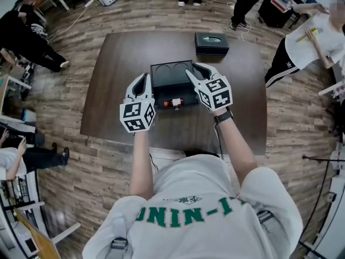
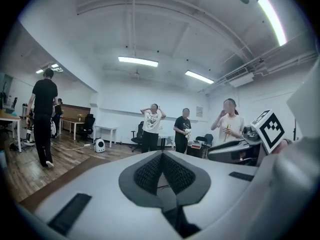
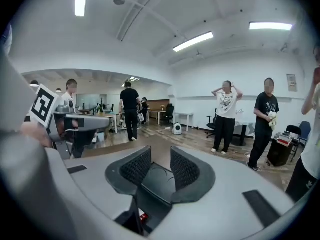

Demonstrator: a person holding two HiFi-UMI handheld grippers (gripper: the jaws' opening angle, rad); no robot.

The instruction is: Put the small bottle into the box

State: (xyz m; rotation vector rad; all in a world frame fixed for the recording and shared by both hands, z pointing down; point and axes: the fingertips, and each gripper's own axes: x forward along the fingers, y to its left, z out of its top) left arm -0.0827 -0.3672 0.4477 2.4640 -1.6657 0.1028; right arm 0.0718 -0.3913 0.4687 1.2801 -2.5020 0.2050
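With the left gripper (image 1: 141,79) held above the bench (image 1: 108,80), the small bottle (image 1: 173,103) is seen to its right, lying on its side just in front of the black box (image 1: 171,73) and not yet in it. The right gripper (image 1: 195,69) is held above the box's right part. The bottle is touched by neither, so the step in hand is judged to be the pick-up.

For a sound grasp, one gripper would best be lowered with its fingers spread wider than the bottle's body and set across that body rather than over its ends. A round thing lying flat may be expected to roll if it is nudged by one finger first. The short carry should then be made over the box's near wall, and the bottle released low inside.

In the left gripper view the fingers (image 2: 145,173) are seen brought together at the tips, and nothing is held between them. In the right gripper view the fingers (image 3: 131,169) are seen partly apart. Nothing is gripped, and only the box and a red part of the bottle are seen below through the gap.
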